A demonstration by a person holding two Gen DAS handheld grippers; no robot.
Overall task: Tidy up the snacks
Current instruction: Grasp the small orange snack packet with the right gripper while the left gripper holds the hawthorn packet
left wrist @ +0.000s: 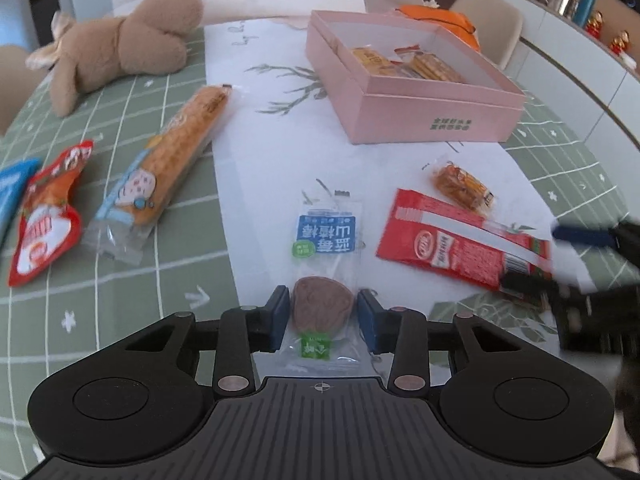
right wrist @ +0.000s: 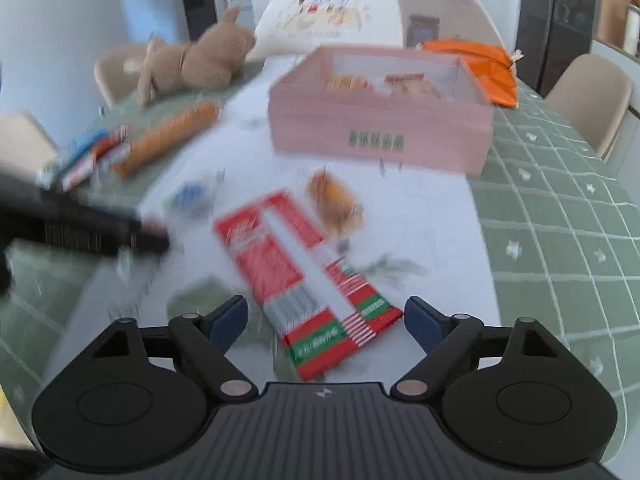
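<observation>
A clear packet with a blue label (left wrist: 326, 236) and a round brown snack inside lies on the white runner. My left gripper (left wrist: 323, 314) straddles its near end, one blue pad just off each side of the wrapper, and it is open. A long red packet (left wrist: 460, 240) (right wrist: 296, 268) lies to the right. My right gripper (right wrist: 326, 320) stands wide open around that packet's near end without touching it, and it shows blurred at the right edge of the left wrist view. The open pink box (left wrist: 436, 116) (right wrist: 376, 132) holds a few orange snack packs.
A small orange snack (left wrist: 464, 184) lies between the red packet and the box. A long orange corn-like pack (left wrist: 176, 148), a red pouch (left wrist: 48, 216) and a blue pack (left wrist: 12, 192) lie on the green cloth to the left. A plush rabbit (left wrist: 132, 44) is at the far left, with chairs around the table.
</observation>
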